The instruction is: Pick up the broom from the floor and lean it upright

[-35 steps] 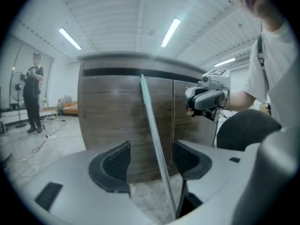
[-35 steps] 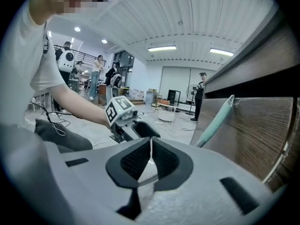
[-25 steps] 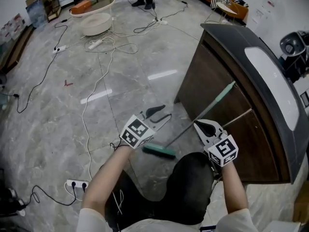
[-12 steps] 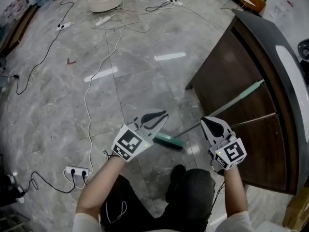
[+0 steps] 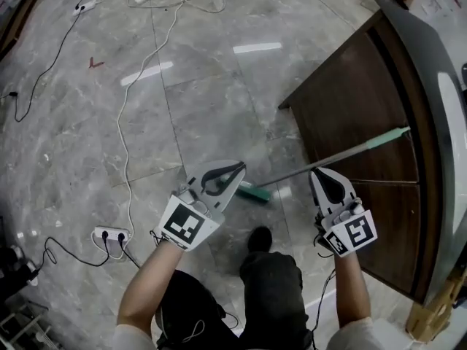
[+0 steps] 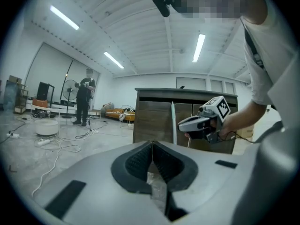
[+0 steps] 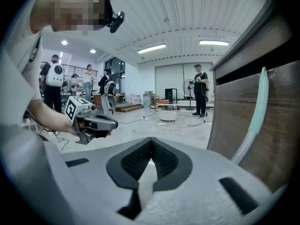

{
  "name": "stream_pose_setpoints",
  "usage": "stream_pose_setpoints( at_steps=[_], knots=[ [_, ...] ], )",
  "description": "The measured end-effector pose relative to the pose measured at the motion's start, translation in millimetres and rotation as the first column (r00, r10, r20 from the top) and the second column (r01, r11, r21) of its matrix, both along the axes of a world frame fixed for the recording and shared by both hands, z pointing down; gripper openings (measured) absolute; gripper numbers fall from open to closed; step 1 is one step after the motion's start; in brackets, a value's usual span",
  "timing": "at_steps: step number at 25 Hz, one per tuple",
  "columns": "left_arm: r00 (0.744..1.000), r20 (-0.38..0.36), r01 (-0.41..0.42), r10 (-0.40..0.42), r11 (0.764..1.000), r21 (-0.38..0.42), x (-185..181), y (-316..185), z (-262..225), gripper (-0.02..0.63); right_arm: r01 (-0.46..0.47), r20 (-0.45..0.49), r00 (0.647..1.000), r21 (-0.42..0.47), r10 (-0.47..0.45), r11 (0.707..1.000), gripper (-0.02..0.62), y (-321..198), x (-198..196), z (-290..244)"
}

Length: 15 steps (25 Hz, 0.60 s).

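Nearest the person, the left gripper (image 5: 237,169) is clenched on nothing, its jaws having just been closing. The right gripper (image 5: 319,173) is clenched too, and empty. Between them the broom (image 5: 328,157) stands free of both. Its green head (image 5: 253,192) rests on the grey stone floor (image 5: 211,100), and its handle slants up to lean against the dark wooden cabinet (image 5: 350,86). Farther left, a power strip (image 5: 109,234) and a white cable (image 5: 124,133) lie on the floor.
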<state>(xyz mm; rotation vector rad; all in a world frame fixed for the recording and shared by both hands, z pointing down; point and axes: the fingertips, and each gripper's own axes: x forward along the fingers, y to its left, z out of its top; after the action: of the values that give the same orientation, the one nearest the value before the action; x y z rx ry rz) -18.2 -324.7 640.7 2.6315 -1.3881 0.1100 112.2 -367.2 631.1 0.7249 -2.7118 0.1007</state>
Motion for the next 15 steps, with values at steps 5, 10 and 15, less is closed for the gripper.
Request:
stream_pose_setpoints(
  at_steps=[5, 10, 15],
  knots=[
    [0.999, -0.010, 0.038, -0.039, 0.996, -0.081, -15.9, 22.5, -74.8, 0.011, -0.021, -0.037, 0.999, -0.036, 0.020, 0.999, 0.001, 7.3, -13.6, -82.4],
    [0.996, 0.081, 0.050, -0.043, 0.995, -0.087, -25.3, 51.8, -171.1, 0.011, -0.002, -0.088, 0.996, -0.071, -0.005, 0.997, 0.002, 35.3, -15.6, -182.2],
    [0.997, 0.061, 0.050, -0.046, 0.997, -0.063, -28.1, 96.0, -260.1, 0.011, 0.010, -0.090, 0.996, -0.065, -0.016, 0.998, 0.002, 79.2, -12.5, -278.1]
  ],
)
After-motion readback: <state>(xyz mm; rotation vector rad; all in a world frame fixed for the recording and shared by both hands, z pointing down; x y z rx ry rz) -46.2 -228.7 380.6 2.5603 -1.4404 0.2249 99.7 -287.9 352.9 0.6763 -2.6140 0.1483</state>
